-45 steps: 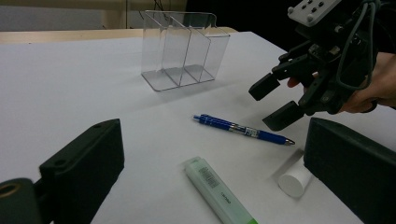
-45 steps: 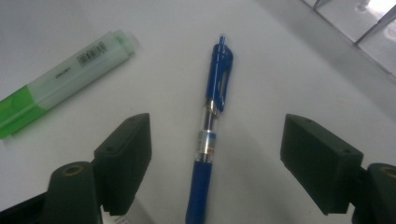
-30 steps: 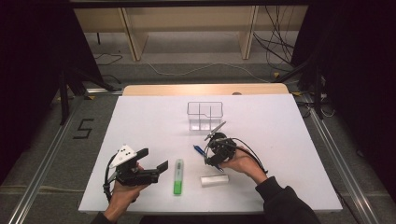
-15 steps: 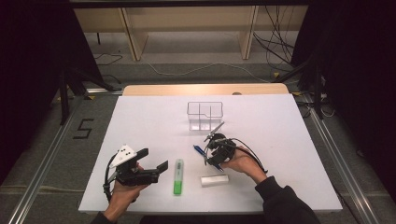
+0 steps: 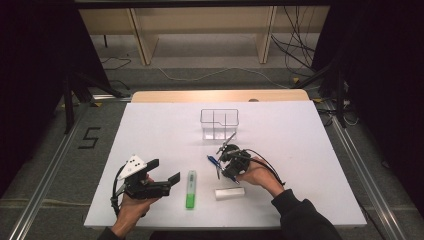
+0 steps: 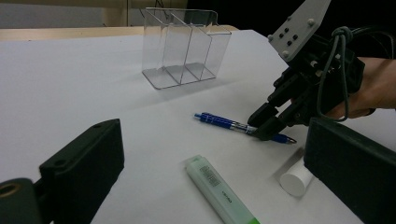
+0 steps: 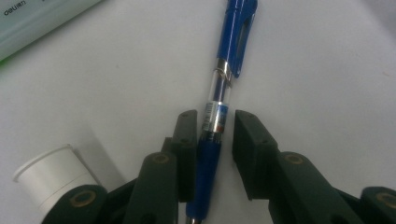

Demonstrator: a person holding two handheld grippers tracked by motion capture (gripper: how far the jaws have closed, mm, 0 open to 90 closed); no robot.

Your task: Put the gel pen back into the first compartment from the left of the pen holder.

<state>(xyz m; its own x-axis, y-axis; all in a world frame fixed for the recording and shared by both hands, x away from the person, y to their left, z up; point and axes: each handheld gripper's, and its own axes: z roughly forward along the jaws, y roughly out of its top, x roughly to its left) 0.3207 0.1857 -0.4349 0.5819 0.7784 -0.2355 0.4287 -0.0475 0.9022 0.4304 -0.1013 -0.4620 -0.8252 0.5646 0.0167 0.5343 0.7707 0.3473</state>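
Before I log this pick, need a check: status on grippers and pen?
Right gripper closing around blue pen, small gap one side. Left gripper open, idle. Pen flat on table. Nothing in the way.

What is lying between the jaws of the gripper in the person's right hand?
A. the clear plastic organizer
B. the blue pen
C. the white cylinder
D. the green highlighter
B: the right gripper view shows the blue pen lying on the table between the two black jaws of the right gripper, with the white cylinder off to one side and a gap left at one jaw.
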